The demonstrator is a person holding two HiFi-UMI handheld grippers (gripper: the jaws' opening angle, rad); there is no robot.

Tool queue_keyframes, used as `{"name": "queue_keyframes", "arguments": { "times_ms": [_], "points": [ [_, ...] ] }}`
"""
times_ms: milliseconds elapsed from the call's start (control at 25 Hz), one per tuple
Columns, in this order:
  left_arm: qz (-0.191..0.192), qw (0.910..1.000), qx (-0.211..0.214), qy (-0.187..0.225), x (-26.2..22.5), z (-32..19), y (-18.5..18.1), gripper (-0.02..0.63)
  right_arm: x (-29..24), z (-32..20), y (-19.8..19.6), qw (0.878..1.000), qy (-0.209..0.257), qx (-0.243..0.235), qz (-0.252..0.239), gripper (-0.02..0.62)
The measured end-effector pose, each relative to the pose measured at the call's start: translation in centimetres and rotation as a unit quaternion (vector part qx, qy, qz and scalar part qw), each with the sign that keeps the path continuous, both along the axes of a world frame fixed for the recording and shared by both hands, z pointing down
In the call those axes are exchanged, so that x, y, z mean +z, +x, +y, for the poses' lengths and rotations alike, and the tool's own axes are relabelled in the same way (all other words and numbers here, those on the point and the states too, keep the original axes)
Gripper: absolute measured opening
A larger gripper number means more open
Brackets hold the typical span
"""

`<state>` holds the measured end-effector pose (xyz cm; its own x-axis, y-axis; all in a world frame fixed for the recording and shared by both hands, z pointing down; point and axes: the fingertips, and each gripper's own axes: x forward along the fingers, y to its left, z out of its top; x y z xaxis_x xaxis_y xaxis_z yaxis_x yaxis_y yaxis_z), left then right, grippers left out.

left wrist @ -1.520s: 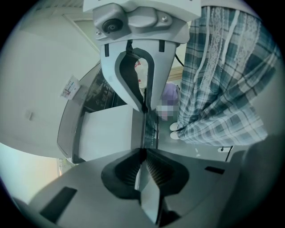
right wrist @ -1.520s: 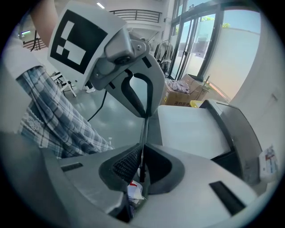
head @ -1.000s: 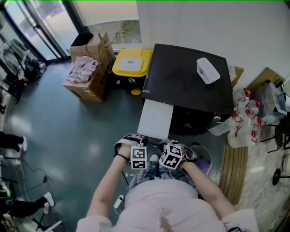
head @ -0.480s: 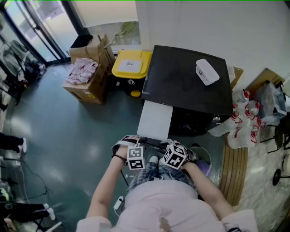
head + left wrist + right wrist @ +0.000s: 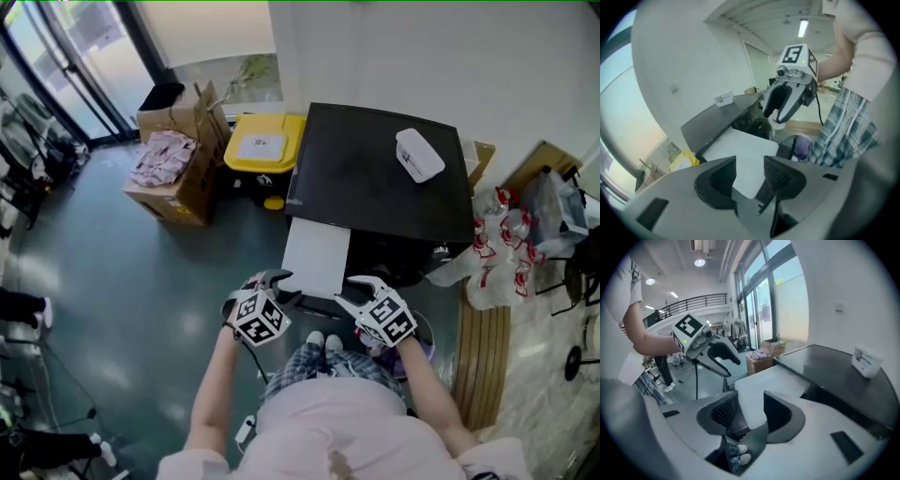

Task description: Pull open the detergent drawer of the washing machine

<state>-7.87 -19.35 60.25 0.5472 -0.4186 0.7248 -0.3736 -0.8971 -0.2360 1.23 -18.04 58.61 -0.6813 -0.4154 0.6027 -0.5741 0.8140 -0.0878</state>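
Two grippers, both with jaws apart and nothing between the pads; each pair has just been opening. Left gripper (image 5: 270,279) and right gripper (image 5: 361,286) are held side by side, apart from each other, in front of the washing machine (image 5: 375,169), tips angled down toward its front. Detergent drawer (image 5: 317,255): the white flat slab standing out of the machine's front at its left end, pulled out. Neither gripper holds it; the jaw tips sit near its outer edge, one toward each corner. Machine top is black, with a small white box (image 5: 418,155) near its back right corner. Left of the machine stands a yellow-lidded bin (image 5: 258,148), then an open cardboard box (image 5: 173,164) on the grey-green floor (image 5: 112,272). Red-and-white plastic bags (image 5: 487,253) lie at the machine's right side
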Motion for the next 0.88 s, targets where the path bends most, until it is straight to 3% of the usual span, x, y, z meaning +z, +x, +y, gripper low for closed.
{"name": "queue_keyframes", "arguments": {
  "times_ms": [120, 200, 320, 440, 560, 680, 880],
  "points": [
    [0.075, 0.9947, -0.062, 0.032, -3.5, -3.4, 0.3, 0.193, -3.2, -3.0, 3.0, 0.995, 0.05, 0.076, -0.044, 0.178],
    [0.13, 0.9847, -0.105, 0.05, -6.0, -5.5, 0.5, 0.188, -5.5, -4.7, 5.2, 0.986, 0.088, 0.125, -0.074, 0.167],
    [0.21, 0.9615, -0.157, 0.082, -10.0, -8.1, 0.7, 0.153, -8.9, -6.6, 8.6, 0.965, 0.147, 0.188, -0.111, 0.141],
    [0.266, 0.9365, -0.195, 0.118, -13.3, -10.2, 0.7, 0.11, -11.6, -7.9, 11.7, 0.941, 0.193, 0.245, -0.133, 0.112],
    [0.3, 0.9164, -0.225, 0.139, -15.0, -11.8, 0.5, 0.075, -13.5, -8.8, 14.4, 0.919, 0.227, 0.289, -0.144, 0.07],
    [0.316, 0.9038, -0.245, 0.152, -16.2, -12.8, 0.5, 0.05, -14.8, -9.2, 16.6, 0.899, 0.25, 0.326, -0.152, 0.043],
    [0.322, 0.9014, -0.248, 0.15, -16.9, -13.5, 1.4, 0.029, -16.2, -9.2, 19.3, 0.871, 0.276, 0.374, -0.158, 0.028]
  ]
}}
